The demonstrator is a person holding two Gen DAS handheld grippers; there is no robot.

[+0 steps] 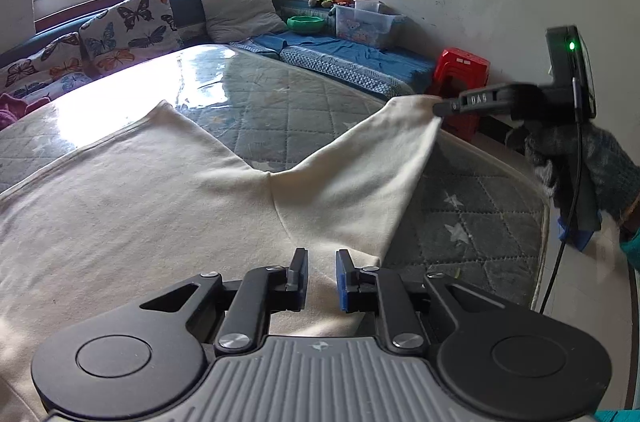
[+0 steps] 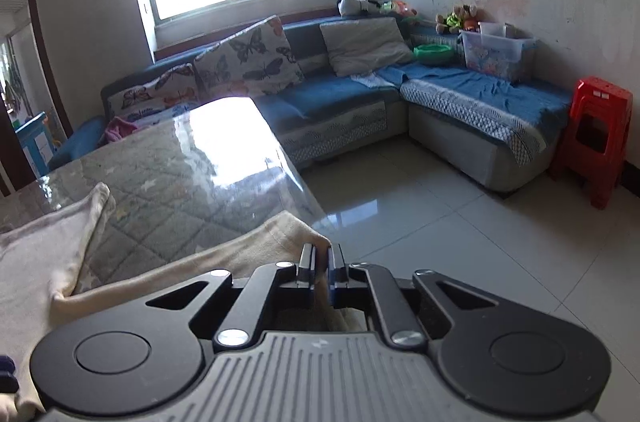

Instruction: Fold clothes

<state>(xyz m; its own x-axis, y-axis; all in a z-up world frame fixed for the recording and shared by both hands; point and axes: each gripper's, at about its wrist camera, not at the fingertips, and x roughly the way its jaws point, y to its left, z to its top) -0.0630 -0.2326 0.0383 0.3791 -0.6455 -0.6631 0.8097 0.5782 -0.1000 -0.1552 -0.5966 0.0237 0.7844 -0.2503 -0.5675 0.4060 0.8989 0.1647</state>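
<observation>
A cream garment (image 1: 132,190) lies spread on the quilted table (image 1: 260,102). My left gripper (image 1: 321,256) is open, hovering just above the garment near its right hem, with nothing between its pads. My right gripper (image 1: 438,108) is shut on the tip of the garment's right sleeve and holds it lifted above the table's right edge. In the right wrist view the right gripper (image 2: 321,254) pinches the cream sleeve end (image 2: 256,246), and the garment's other part (image 2: 48,234) lies at the left.
The table has a glossy cover with window glare (image 1: 132,78). A blue corner sofa (image 2: 440,94) with butterfly cushions (image 2: 248,58), a clear storage box (image 2: 496,54) and a red stool (image 2: 596,134) stand behind. Tiled floor (image 2: 440,222) lies right of the table.
</observation>
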